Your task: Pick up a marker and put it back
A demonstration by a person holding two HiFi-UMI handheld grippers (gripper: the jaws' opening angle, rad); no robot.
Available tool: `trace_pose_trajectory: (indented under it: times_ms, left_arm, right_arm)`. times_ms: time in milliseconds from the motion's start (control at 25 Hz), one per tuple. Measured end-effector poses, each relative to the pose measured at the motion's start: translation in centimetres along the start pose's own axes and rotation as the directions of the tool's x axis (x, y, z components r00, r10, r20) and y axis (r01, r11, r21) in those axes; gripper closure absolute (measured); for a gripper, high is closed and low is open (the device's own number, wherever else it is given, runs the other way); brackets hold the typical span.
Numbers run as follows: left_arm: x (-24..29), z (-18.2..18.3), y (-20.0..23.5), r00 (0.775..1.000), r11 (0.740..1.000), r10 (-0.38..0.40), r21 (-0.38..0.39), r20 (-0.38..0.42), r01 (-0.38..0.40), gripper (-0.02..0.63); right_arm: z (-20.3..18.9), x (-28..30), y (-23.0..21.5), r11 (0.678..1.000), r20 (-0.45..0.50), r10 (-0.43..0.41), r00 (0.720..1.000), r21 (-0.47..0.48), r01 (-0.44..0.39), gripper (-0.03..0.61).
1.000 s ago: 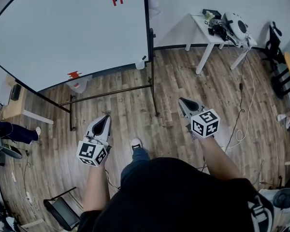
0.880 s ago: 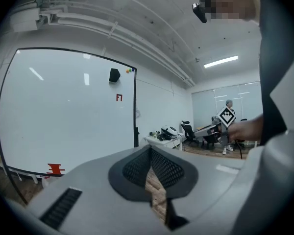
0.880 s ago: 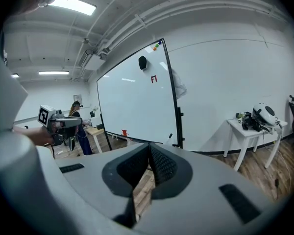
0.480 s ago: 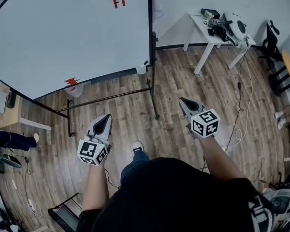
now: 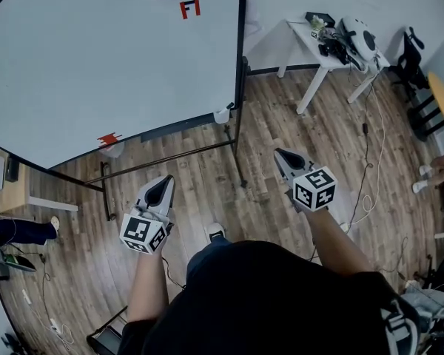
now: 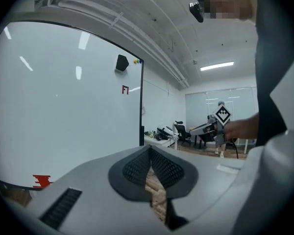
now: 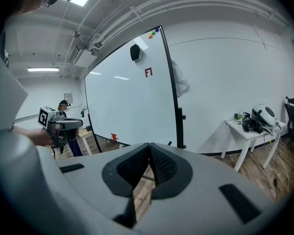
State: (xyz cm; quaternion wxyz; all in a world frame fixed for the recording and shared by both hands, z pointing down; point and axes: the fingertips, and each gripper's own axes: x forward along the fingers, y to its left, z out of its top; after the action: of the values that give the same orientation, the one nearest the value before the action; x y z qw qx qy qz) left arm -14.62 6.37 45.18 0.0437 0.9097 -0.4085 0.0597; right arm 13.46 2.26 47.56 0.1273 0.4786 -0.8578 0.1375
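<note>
No marker can be made out in any view. A large whiteboard (image 5: 96,58) on a black stand fills the upper left of the head view. It carries a red mark (image 5: 190,8) near its top and a small red piece (image 5: 109,138) at its lower edge. A white cup-like holder (image 5: 221,115) hangs at its lower right corner. My left gripper (image 5: 165,181) is held over the wooden floor below the board, shut and empty. My right gripper (image 5: 281,156) is level with it further right, also shut and empty. The jaws of each (image 6: 150,148) (image 7: 149,146) meet with nothing between them.
A white table (image 5: 305,37) with a helmet and gear stands at the back right. A black chair (image 5: 413,59) is beside it. Cables (image 5: 370,191) trail over the floor on the right. The stand's crossbar (image 5: 170,156) runs low ahead. A person's leg (image 5: 15,231) shows at the left edge.
In the head view the whiteboard has shifted right and nearer, and the person's foot has moved forward. Both grippers keep the same pose and stay shut.
</note>
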Motion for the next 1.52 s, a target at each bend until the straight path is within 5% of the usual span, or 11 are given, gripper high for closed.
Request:
trace_pose_trajectory:
  times_ms: [760,1520]
  left_arm:
    - [4.1,1.2,9.5,0.991,0.991,-0.134,0.009,-0.010,0.135,0.601]
    - [6.9,2.8,11.6,0.986,0.985,-0.163,0.047,-0.031,0.165,0.601]
  right_arm:
    - [5.4,7.3,0.8,0.995,0.028,-0.096,0.995,0.005,0.096,0.580]
    - [7.1,10.8,-1.5,0.995,0.067,-0.087,0.994,0.055,0.084,0.580]
